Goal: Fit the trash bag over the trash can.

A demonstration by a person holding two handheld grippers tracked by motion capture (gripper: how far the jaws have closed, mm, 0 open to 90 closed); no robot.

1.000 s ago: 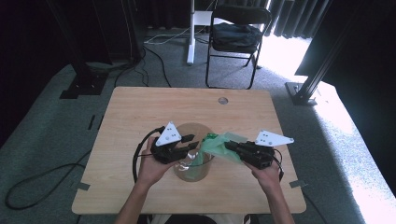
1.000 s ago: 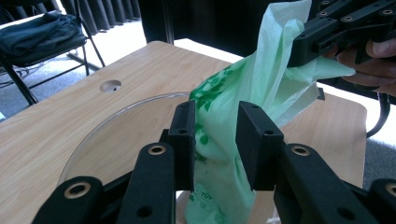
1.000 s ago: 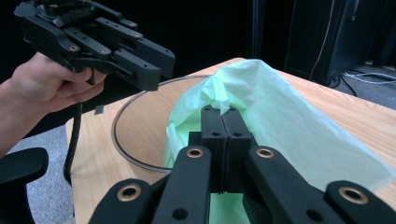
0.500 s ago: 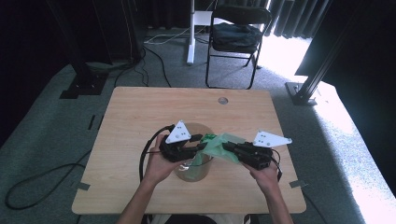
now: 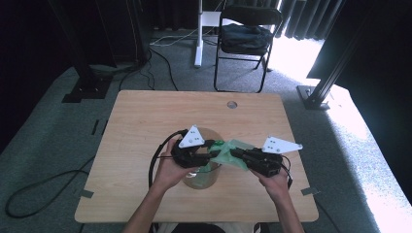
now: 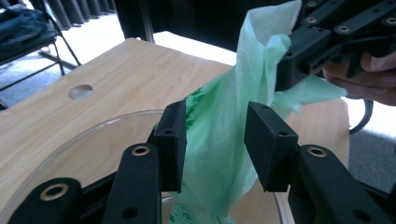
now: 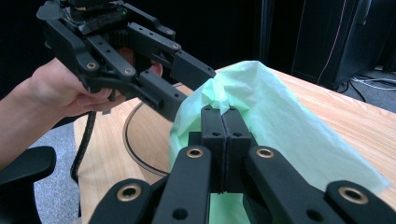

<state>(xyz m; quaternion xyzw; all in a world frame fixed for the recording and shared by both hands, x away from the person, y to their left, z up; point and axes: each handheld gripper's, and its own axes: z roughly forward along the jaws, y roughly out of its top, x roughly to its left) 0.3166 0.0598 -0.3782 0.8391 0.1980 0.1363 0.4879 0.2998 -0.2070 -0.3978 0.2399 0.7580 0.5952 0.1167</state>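
Note:
A thin green plastic bag (image 5: 239, 145) hangs over a clear glass bowl (image 5: 199, 180) near the table's front edge. My right gripper (image 7: 225, 122) is shut on the bag (image 7: 280, 126), pinching its upper edge, and holds it from the right (image 5: 236, 153). My left gripper (image 6: 215, 135) straddles the hanging bag (image 6: 261, 42) above the bowl's rim (image 6: 93, 130). Its jaws have just been opening, and the film sits loosely between the pads. In the right gripper view the left gripper (image 7: 190, 87) reaches in from the left.
The wooden table (image 5: 145, 116) has a small round hole (image 5: 231, 104) near its far edge. A black folding chair (image 5: 245, 34) stands behind the table. Cables (image 5: 29, 194) lie on the floor at the left.
My left gripper has edged to the right, closer to the bag over the bowl. The right gripper and the bag have stayed where they were.

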